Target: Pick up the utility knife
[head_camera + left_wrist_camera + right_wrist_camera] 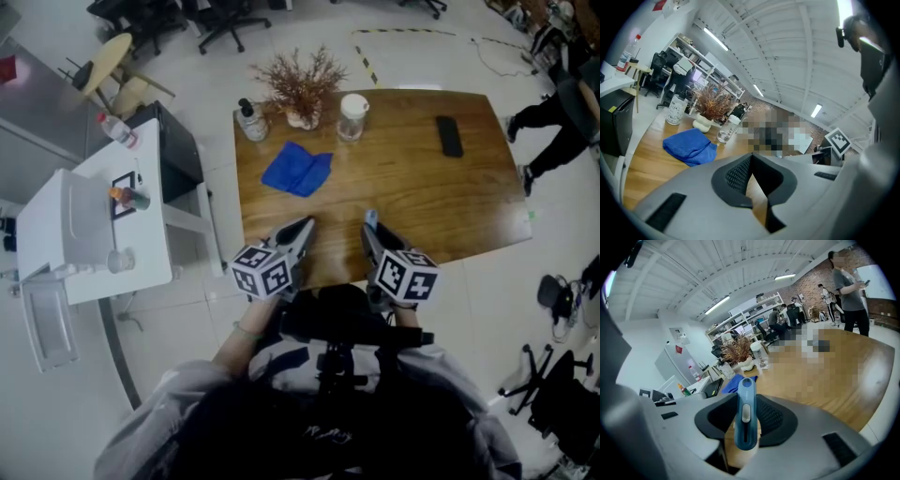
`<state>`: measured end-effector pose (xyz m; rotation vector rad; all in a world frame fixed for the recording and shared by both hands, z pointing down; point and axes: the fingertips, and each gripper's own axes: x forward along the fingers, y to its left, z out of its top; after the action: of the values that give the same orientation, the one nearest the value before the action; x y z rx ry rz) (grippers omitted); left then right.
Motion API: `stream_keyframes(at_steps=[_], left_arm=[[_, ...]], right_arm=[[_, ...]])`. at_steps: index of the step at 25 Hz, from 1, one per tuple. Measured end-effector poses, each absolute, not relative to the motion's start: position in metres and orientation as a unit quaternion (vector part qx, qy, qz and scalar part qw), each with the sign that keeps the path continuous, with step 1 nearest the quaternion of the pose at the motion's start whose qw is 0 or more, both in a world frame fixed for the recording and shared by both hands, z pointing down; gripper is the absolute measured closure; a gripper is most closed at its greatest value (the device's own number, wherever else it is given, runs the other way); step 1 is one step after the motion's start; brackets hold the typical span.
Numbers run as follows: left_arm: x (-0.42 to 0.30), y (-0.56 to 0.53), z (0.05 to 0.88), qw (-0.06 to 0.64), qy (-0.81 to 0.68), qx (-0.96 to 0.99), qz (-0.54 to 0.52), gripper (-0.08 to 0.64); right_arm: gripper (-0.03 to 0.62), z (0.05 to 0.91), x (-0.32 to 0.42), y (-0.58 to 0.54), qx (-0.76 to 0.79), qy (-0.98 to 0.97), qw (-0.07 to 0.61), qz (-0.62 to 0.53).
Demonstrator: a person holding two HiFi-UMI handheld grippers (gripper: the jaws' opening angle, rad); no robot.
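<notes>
1. The right gripper (745, 426) is pinching the utility knife (746, 401). Its dark pads press on either side of the blue handle.
2. The knife lies along the jaws with its tip pointing to the far side. A pale slider shows on the face turned up.
3. In the head view the knife's blue end (371, 219) sticks out past the right gripper (369, 232), over the near edge of the wooden tabletop (412, 192).
4. The left gripper (751, 158) has its jaws pressed together at the tips, with nothing between them. It hangs just to the left of the right one (304, 229).
5. Farther back on the tabletop lie a blue cloth (296, 170), a dried plant (302, 82), a clear jar (352, 117), a pump bottle (250, 120) and, to the far right, a flat black object (449, 136).
</notes>
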<state>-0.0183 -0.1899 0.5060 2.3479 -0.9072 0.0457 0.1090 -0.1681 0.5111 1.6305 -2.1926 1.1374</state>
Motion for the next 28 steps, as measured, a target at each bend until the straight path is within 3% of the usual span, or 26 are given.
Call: stream_keyframes(at_steps=[12, 20, 28], left_arm=[[-0.016, -0.188, 0.504, 0.306, -0.342, 0.889, 0.004, 0.555], [-0.028, -0.181, 0.505, 0.311, -0.355, 0.882, 0.009, 0.555], [-0.052, -0.181, 0.509, 0.318, -0.380, 0.868, 0.004, 0.555]], right_arm=[[0.454, 0.524, 0.107, -0.171, 0.538, -0.740, 0.102, 0.390], [0.454, 0.612, 0.118, -0.181, 0.547, -0.706, 0.242, 0.379], [0.453, 0.644, 0.112, -0.206, 0.538, -0.699, 0.323, 0.344]])
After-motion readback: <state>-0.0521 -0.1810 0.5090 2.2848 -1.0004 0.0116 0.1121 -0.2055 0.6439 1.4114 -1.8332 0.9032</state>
